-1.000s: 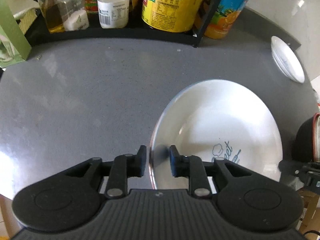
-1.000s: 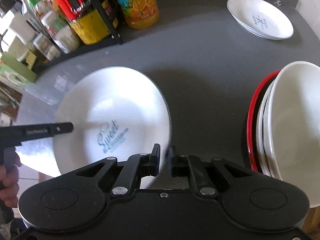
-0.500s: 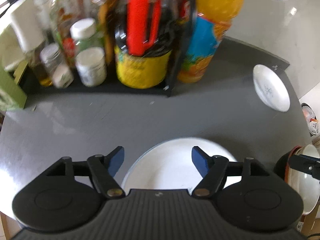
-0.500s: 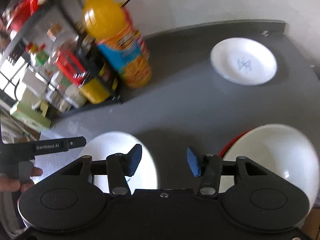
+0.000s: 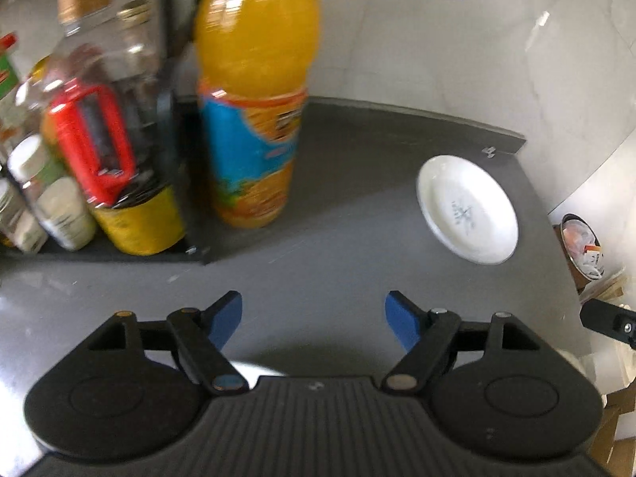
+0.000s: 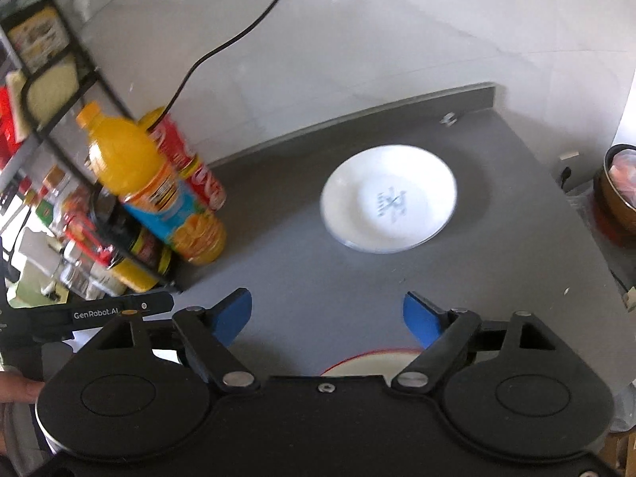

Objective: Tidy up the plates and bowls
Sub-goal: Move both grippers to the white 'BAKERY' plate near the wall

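Observation:
A small white plate with a printed mark lies at the far right corner of the grey counter. My left gripper hangs open above the counter with nothing between its blue pads. A sliver of a large white plate peeks out under its body. My right gripper is open too and holds nothing. Just below it shows the top edge of a white bowl with a red rim, mostly hidden by the gripper body.
An orange juice bottle stands by a black rack of bottles and jars. A red can stands behind the bottle. A black cable runs down the wall. A brown bowl sits past the counter's right edge.
Both grippers let go of the large white plate, opened wide and rose, tilting toward the back wall. The plate and stacked bowls have dropped almost out of view under the gripper bodies.

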{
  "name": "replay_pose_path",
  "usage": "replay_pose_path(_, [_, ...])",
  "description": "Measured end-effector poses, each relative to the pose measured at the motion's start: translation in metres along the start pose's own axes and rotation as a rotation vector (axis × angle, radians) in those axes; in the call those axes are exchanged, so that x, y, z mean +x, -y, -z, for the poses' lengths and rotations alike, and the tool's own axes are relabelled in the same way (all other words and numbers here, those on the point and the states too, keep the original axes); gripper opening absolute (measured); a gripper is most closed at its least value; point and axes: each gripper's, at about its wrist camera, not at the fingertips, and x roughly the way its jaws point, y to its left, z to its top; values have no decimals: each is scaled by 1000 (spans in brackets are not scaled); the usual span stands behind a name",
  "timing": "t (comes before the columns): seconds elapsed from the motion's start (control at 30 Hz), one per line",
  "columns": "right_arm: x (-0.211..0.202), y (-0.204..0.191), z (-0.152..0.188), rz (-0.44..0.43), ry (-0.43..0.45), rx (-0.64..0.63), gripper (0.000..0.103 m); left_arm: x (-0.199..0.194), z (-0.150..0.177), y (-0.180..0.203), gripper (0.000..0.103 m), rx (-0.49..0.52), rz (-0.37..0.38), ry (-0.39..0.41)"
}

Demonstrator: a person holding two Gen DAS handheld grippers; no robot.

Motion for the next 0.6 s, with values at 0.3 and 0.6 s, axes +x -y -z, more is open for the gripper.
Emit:
replay_pose_path(0.3, [26,58,-26,13,-13,13,83,37,-30,59,78,13,32,-7])
replay_pose_path(0.6, [69,109,-49,-14,-49,35,70,87,-49,100,77,24,52,-26])
